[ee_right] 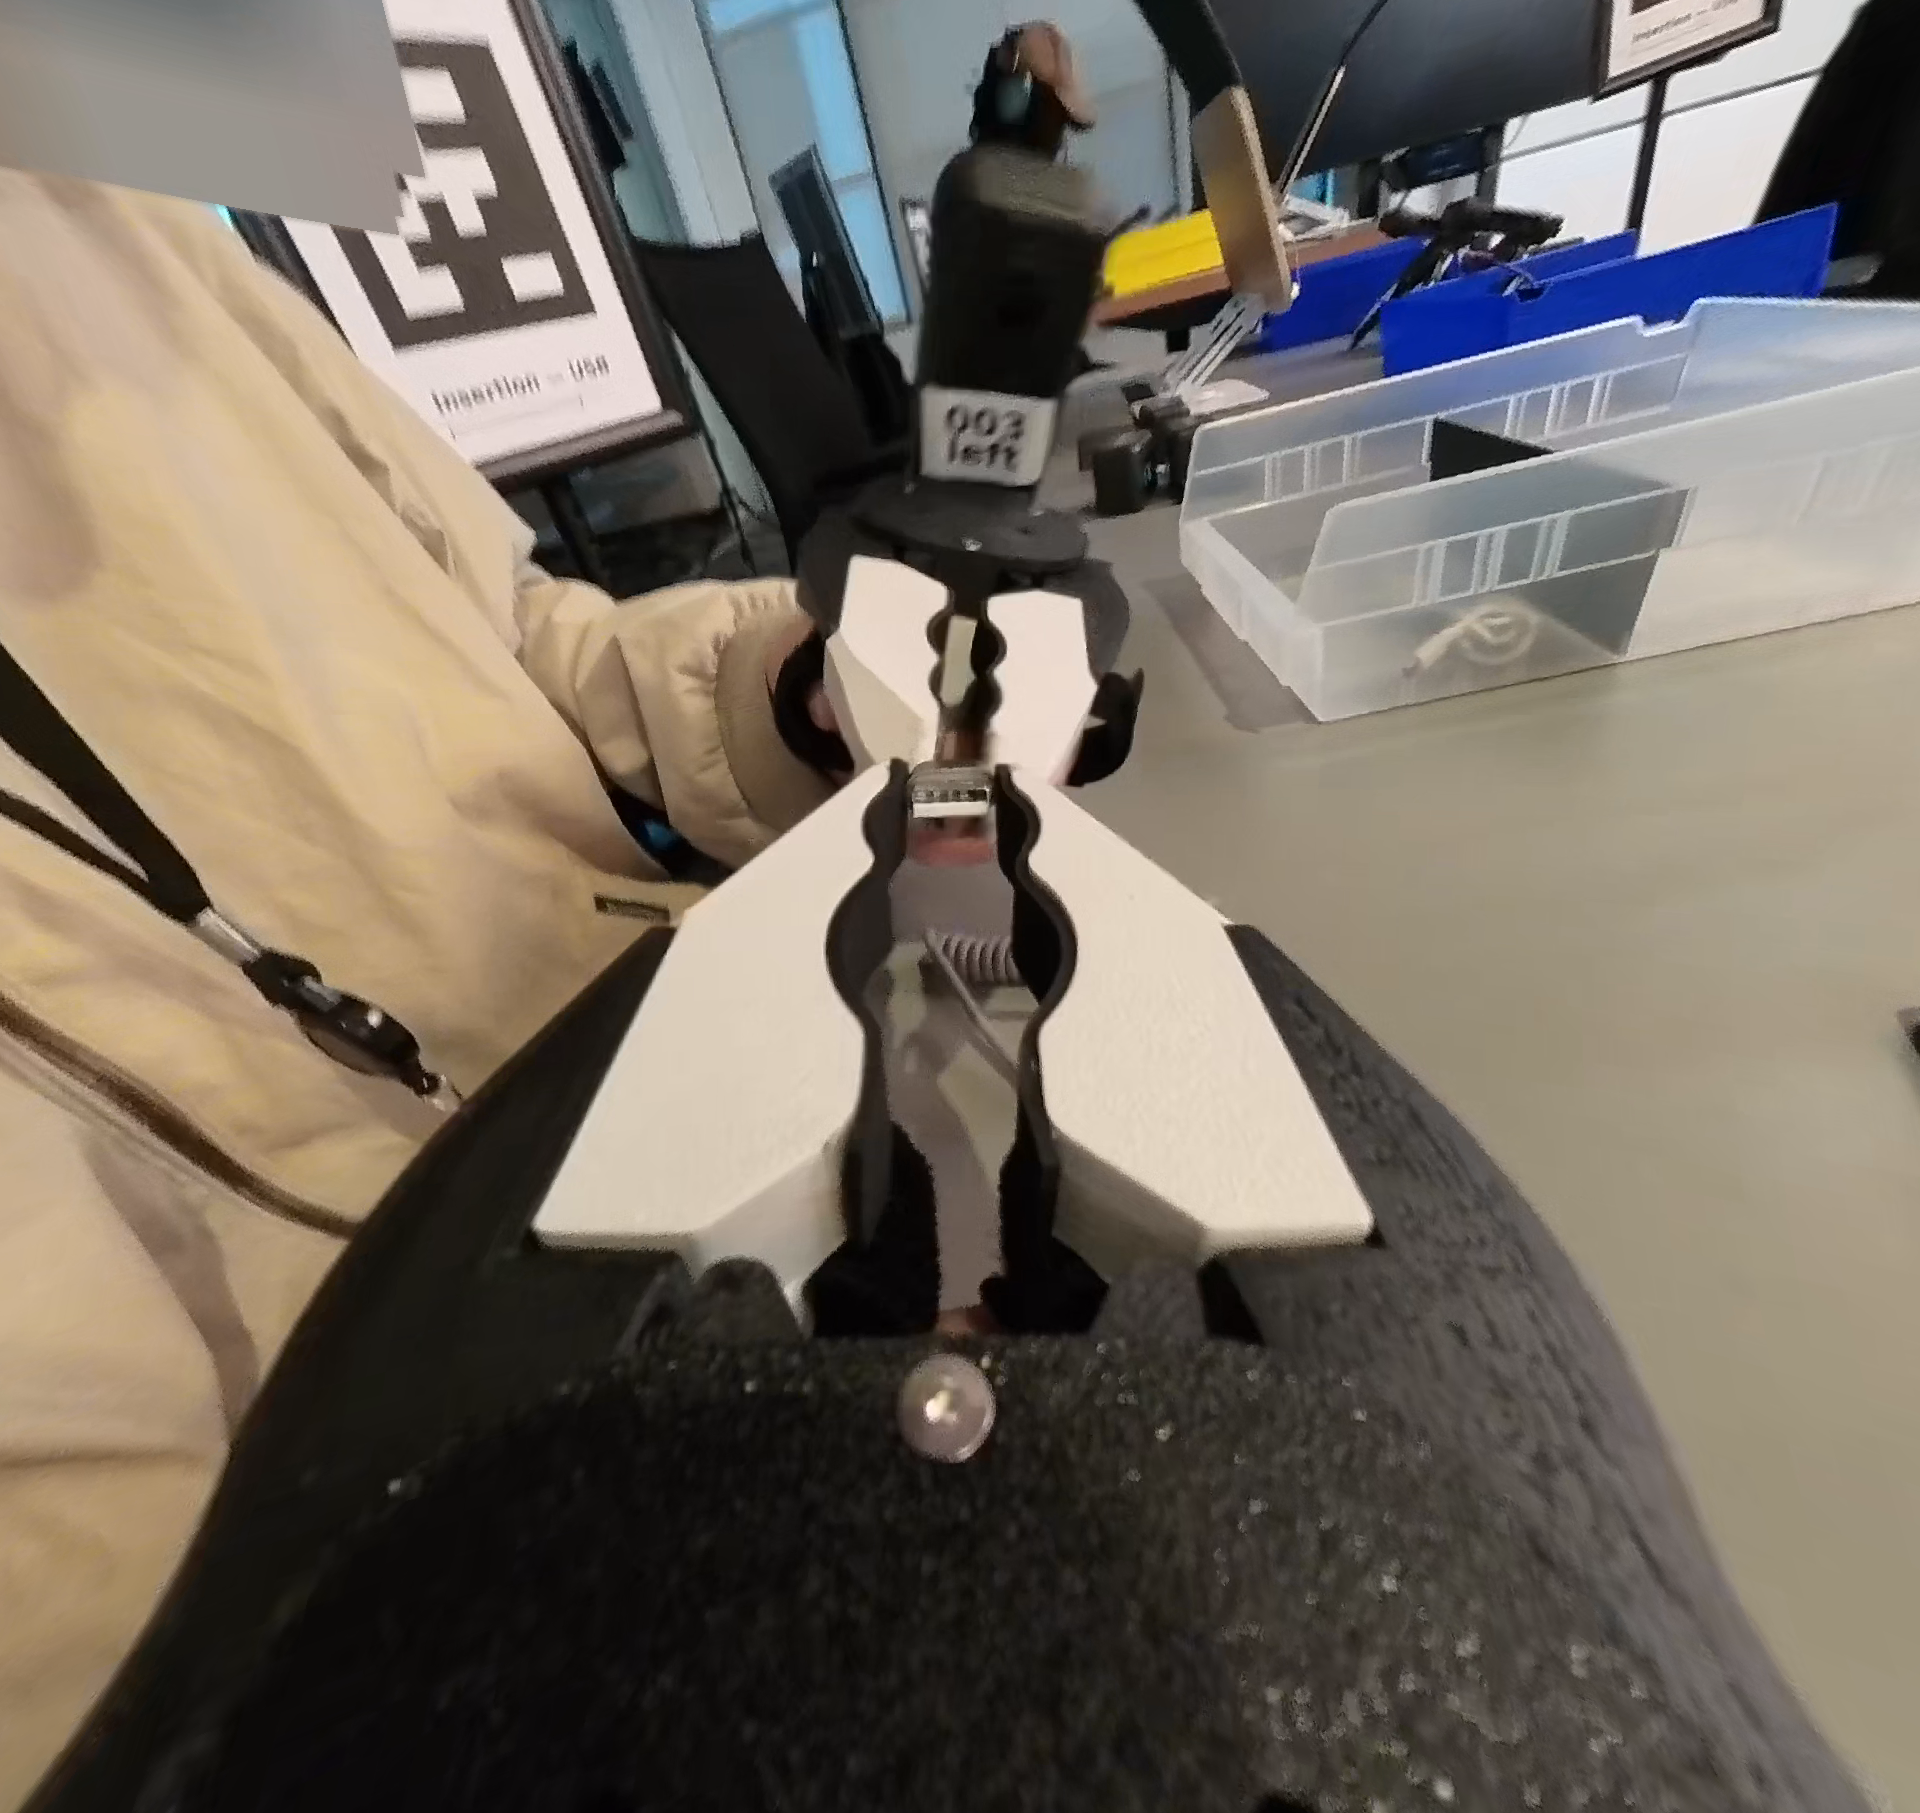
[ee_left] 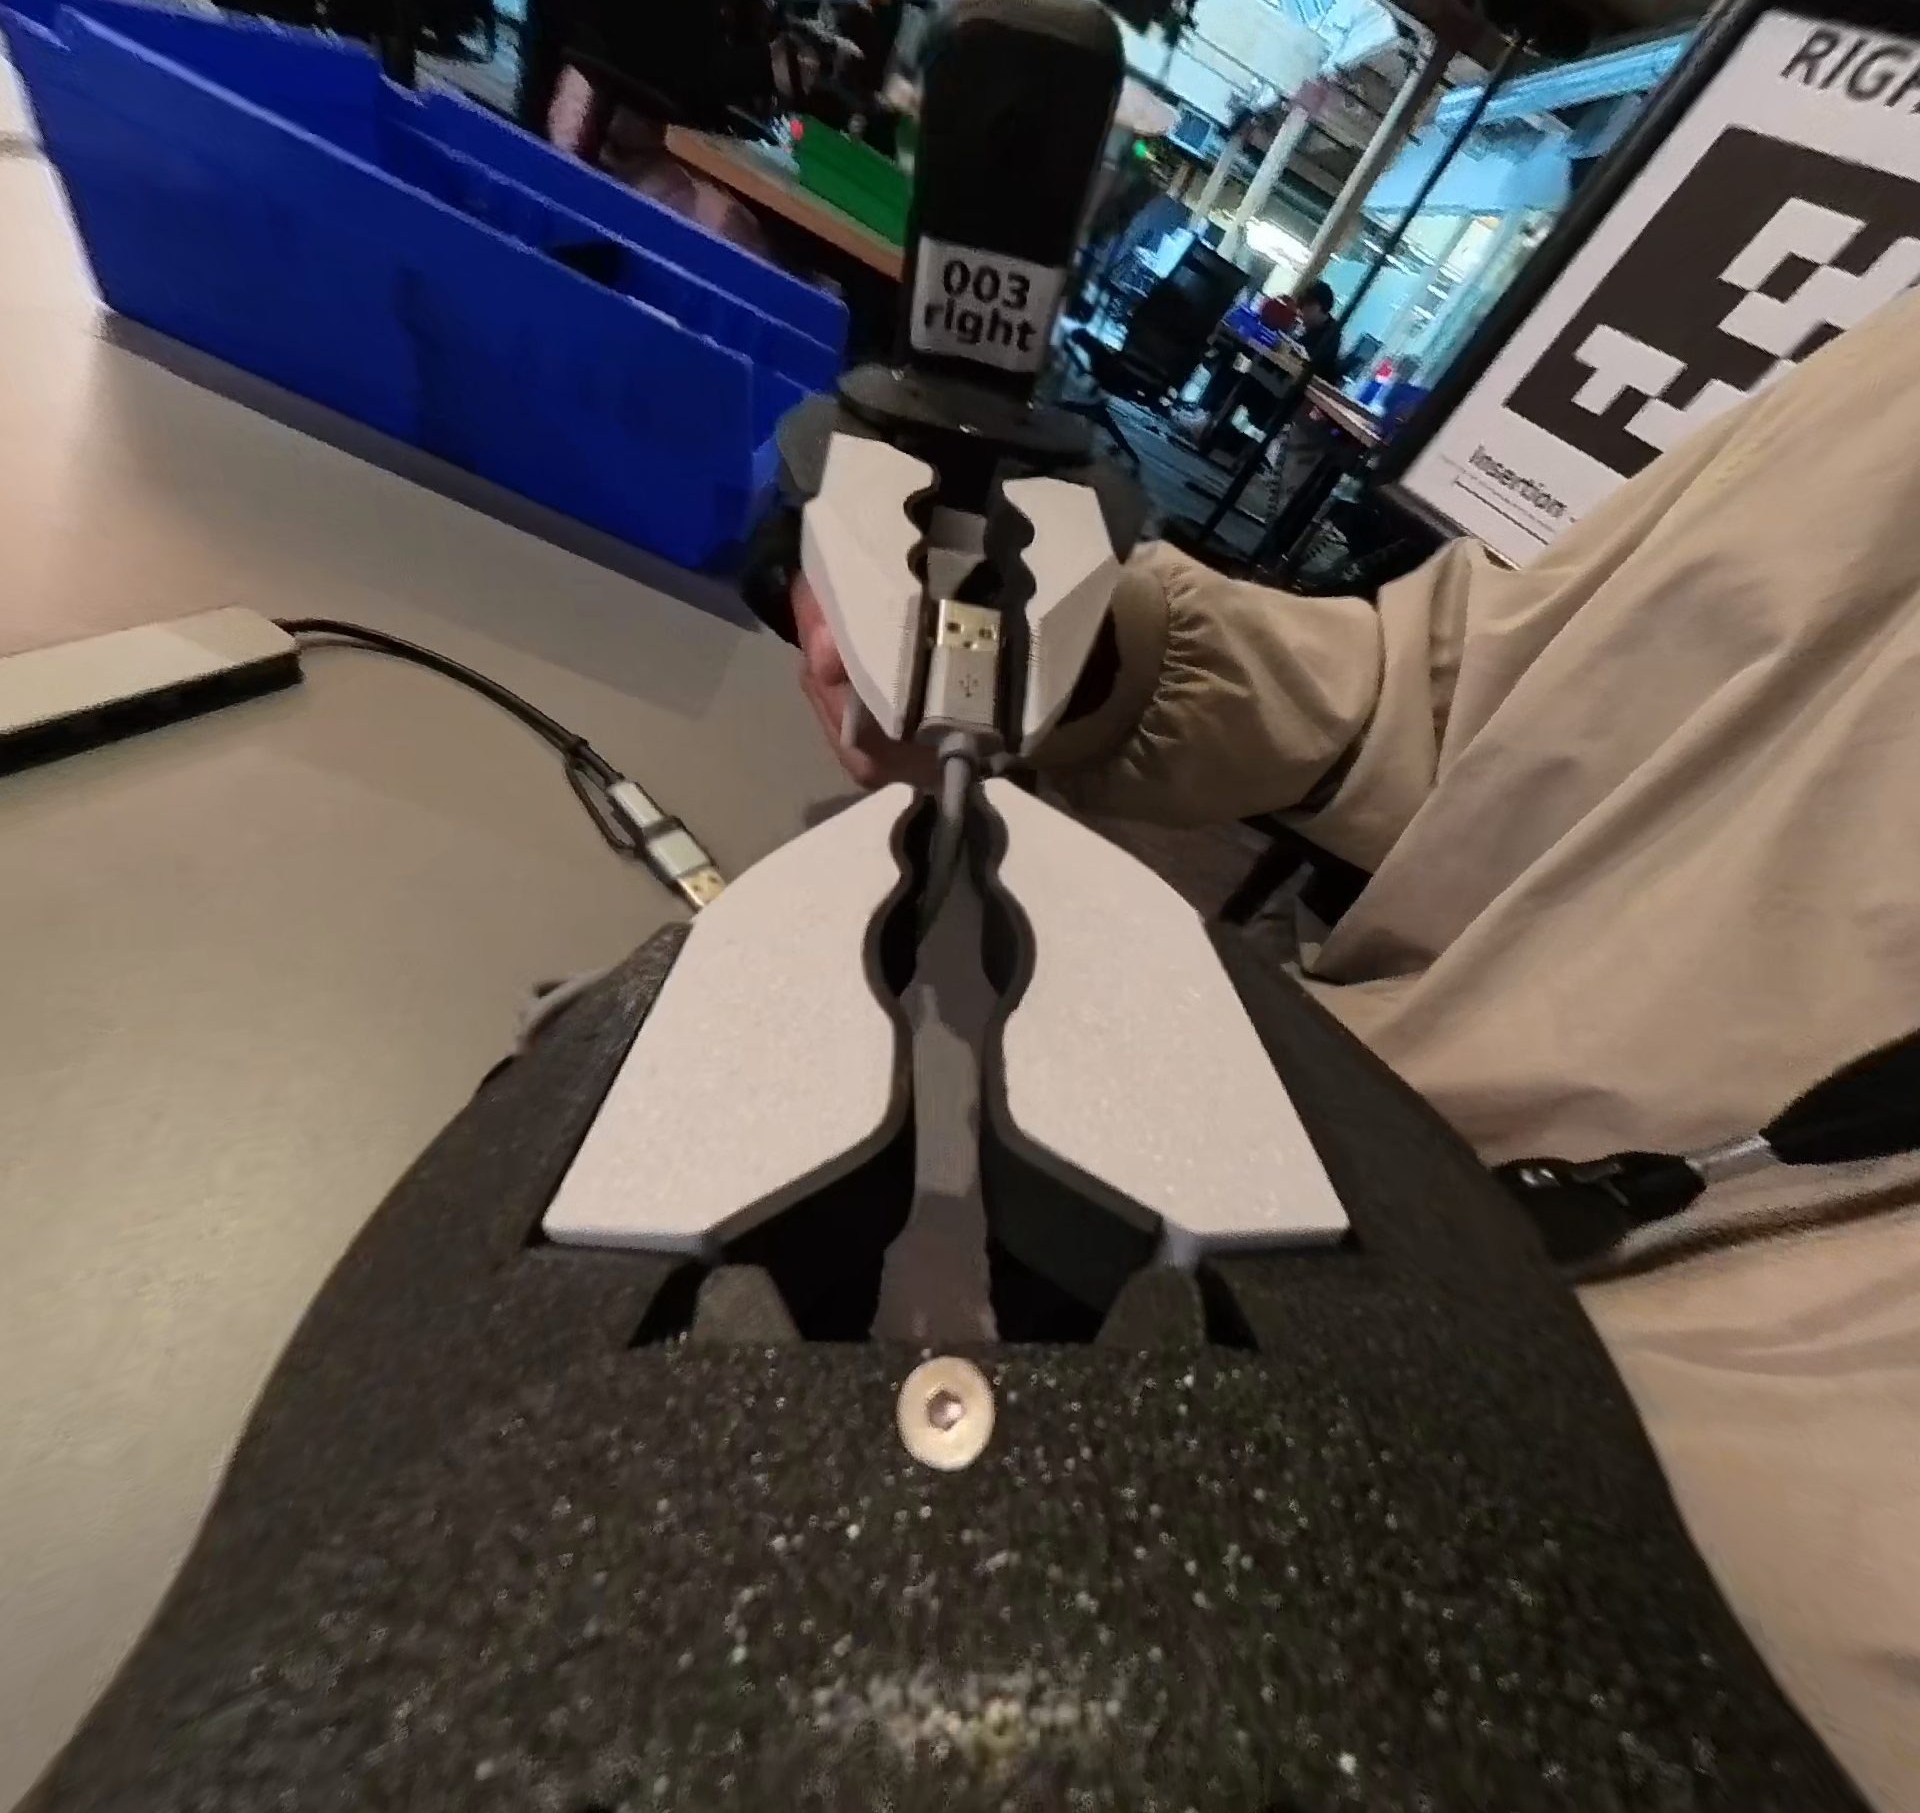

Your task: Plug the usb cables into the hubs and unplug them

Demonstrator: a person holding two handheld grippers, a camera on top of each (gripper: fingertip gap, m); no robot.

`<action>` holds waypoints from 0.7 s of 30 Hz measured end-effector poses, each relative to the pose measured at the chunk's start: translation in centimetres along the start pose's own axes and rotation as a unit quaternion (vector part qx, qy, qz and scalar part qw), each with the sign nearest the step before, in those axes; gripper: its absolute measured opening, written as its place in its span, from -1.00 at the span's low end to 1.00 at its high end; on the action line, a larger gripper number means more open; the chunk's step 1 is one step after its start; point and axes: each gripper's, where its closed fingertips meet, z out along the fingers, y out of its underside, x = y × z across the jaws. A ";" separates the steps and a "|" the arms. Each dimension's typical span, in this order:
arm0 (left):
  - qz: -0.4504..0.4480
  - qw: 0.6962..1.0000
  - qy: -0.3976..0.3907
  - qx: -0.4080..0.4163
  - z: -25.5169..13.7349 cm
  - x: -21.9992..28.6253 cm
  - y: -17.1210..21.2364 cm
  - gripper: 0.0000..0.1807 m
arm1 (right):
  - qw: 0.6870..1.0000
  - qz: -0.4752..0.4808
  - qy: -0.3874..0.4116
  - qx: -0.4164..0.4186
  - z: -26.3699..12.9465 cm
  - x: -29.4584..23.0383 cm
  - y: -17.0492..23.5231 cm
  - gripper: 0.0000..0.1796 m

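Observation:
Both grippers meet tip to tip above the grey table (ee_left: 260, 1088). My right gripper (ee_right: 948, 776) is shut on a silver USB-A plug (ee_right: 951, 795), its metal end pointing out of the fingertips. In the left wrist view that gripper (ee_left: 966, 719) faces me with the plug (ee_left: 961, 662) between its white fingers. My left gripper (ee_left: 951, 792) is shut on the grey braided cable (ee_left: 948, 838) just behind the plug. It shows in the right wrist view (ee_right: 961, 740) too. A silver hub (ee_left: 135, 667) lies on the table at the far left, apart from both grippers.
A black lead runs from the hub to joined silver connectors (ee_left: 670, 844) lying on the table. A blue bin (ee_left: 416, 309) stands behind the hub. Clear plastic bins (ee_right: 1558, 516) sit at the right of the table, one holding a coiled cable. A person's beige sleeves hold both grippers. My left and right fingertips are right by each other. Left tips and right tips are each some 25 cm from the silver hub (ee_left: 135, 667).

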 end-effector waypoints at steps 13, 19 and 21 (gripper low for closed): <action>0.013 0.981 -0.018 0.192 0.0 -1.2 -3.4 -0.62 | 0.980 0.122 -0.010 0.156 -0.5 1.4 -3.4 -0.82; 0.027 0.981 -0.020 0.193 -0.1 -0.8 -3.7 -0.82 | 0.981 0.121 -0.006 0.153 -0.1 1.4 -3.0 -0.82; 0.033 0.983 -0.018 0.182 -0.2 -0.6 -3.6 -0.96 | 0.981 0.119 -0.003 0.154 -0.1 1.5 -3.0 -0.82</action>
